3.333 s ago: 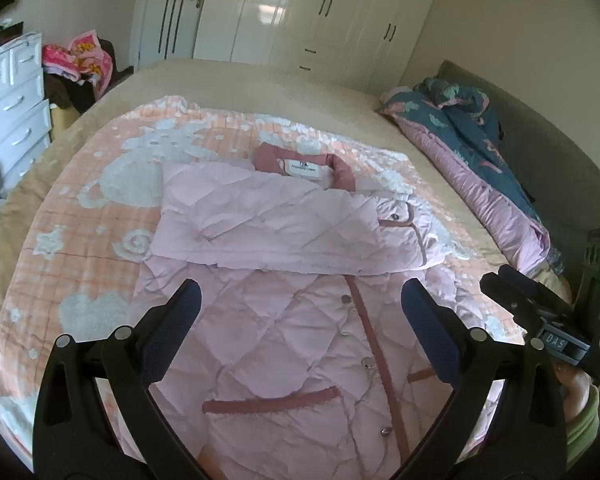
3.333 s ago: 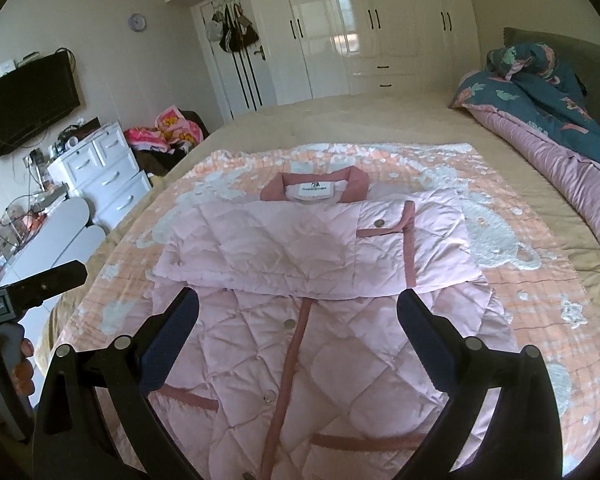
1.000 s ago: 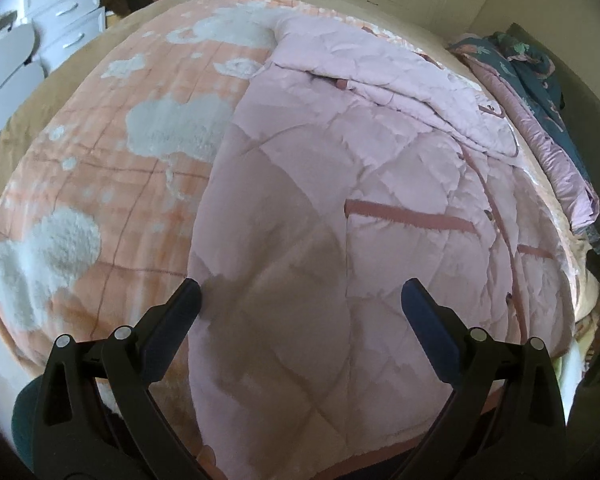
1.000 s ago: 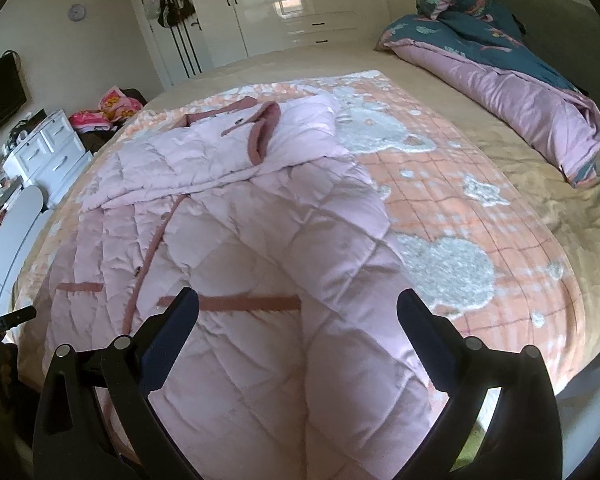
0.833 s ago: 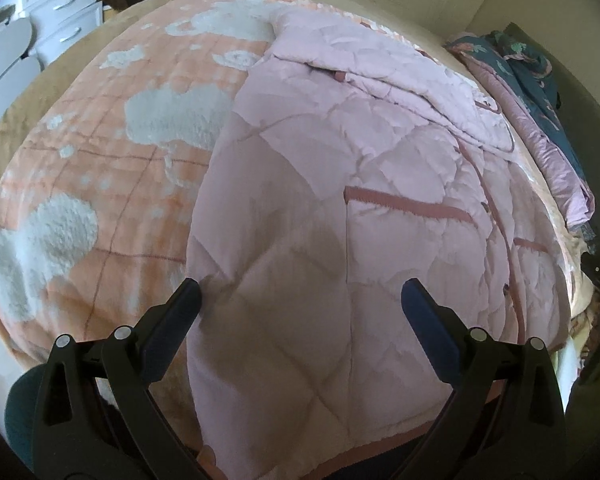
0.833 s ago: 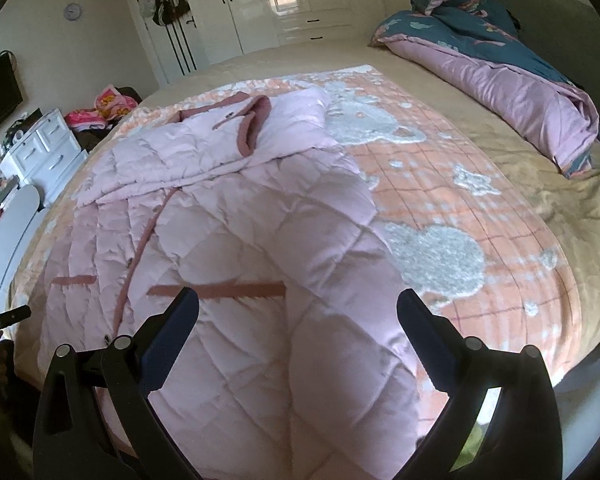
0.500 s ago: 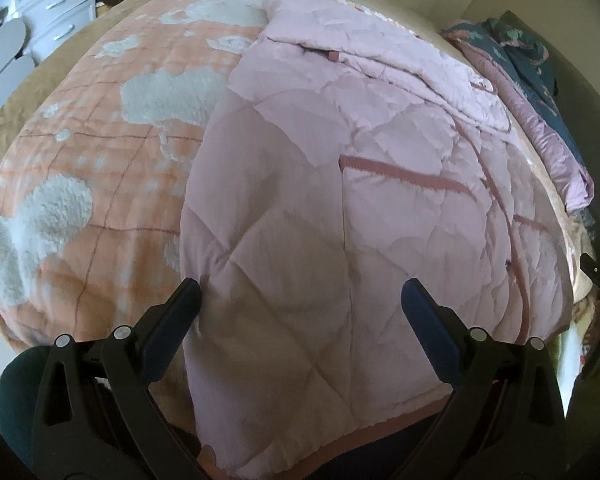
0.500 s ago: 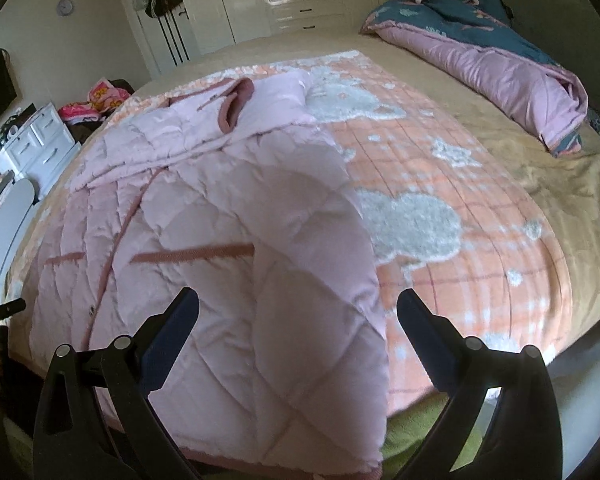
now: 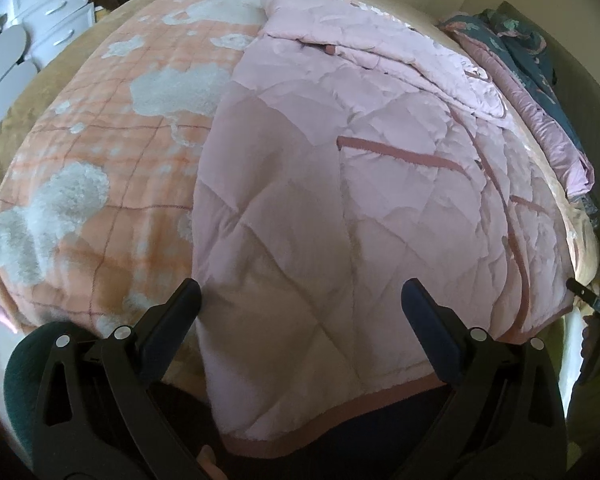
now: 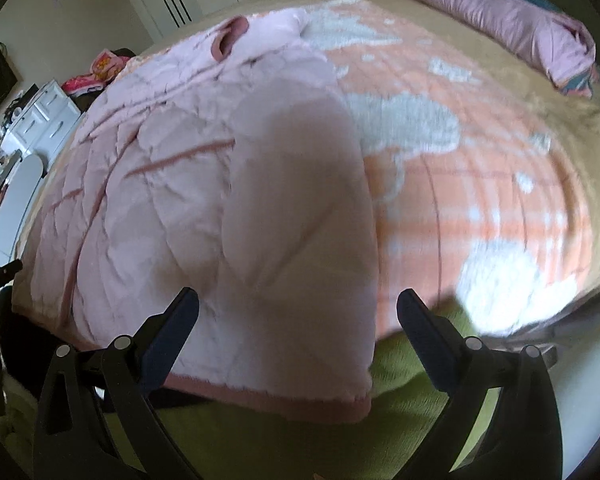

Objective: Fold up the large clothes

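A pink quilted coat [image 9: 340, 184] with darker pink trim lies flat on the bed, sleeves folded across its chest, hem hanging over the near edge. My left gripper [image 9: 300, 312] is open and empty, low over the coat's bottom left corner. My right gripper [image 10: 298, 316] is open and empty, low over the bottom right corner of the coat [image 10: 228, 184]. The dark pink hem band [image 10: 268, 392] runs just below the right gripper's fingers.
The coat lies on an orange and white blanket [image 9: 100, 168] spread over a tan bed. A rolled purple and teal quilt [image 10: 512, 20] lies at the far right. White drawers [image 9: 52, 12] stand at the left. Green fabric [image 10: 340, 432] shows below the bed edge.
Both grippers have dropped from high above the bed to the near edge and spread apart, each to a bottom corner of the coat. Both stayed open.
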`<state>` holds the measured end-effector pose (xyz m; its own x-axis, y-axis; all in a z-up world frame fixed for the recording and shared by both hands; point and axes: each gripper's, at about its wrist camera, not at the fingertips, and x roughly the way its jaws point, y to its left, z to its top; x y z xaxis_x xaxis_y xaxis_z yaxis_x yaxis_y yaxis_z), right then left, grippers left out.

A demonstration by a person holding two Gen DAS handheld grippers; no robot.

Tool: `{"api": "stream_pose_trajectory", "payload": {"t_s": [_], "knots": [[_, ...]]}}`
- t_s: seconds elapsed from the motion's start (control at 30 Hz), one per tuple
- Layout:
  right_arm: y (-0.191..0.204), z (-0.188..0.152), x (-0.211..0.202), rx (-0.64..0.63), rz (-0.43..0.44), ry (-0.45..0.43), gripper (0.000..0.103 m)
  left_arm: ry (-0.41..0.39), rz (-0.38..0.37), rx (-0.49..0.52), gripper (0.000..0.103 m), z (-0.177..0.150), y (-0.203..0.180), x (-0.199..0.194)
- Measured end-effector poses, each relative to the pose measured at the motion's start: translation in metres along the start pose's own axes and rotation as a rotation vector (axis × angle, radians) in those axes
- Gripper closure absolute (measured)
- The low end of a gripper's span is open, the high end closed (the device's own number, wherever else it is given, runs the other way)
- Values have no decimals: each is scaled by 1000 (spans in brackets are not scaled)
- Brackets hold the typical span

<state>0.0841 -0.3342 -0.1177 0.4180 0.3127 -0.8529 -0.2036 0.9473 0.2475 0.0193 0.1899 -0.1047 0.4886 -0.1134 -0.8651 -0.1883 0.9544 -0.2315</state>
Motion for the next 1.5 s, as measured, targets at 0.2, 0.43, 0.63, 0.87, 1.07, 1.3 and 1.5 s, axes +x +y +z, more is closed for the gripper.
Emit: {"api": "stream_pose_trajectory", "payload": {"t_s": [0.2,0.43,0.63,0.87,1.07,1.3,1.5], "knots": [[-1,-13,9,23,84,36,5,20,18,-2,9,-2,5,1],[3,-19,14,15,87,31,14,41,8,-12,9,-8,7,5],[-5,-20,19,42,132,40,13,86,-4,4,9,-13,-2,20],[6,-26,17,-34,118,65,24,95,-16,5,9,-14,-2,29],[29,-19,-10,-137,176,-9,70,72,-25,16,11,-15,-4,24],[43,8,-43,-177,270,-138,72,21,-37,40,62,-14,-7,11],[48,33,-51,-170,301,-186,72,-45,-94,20,90,-8,-4,-7]]}}
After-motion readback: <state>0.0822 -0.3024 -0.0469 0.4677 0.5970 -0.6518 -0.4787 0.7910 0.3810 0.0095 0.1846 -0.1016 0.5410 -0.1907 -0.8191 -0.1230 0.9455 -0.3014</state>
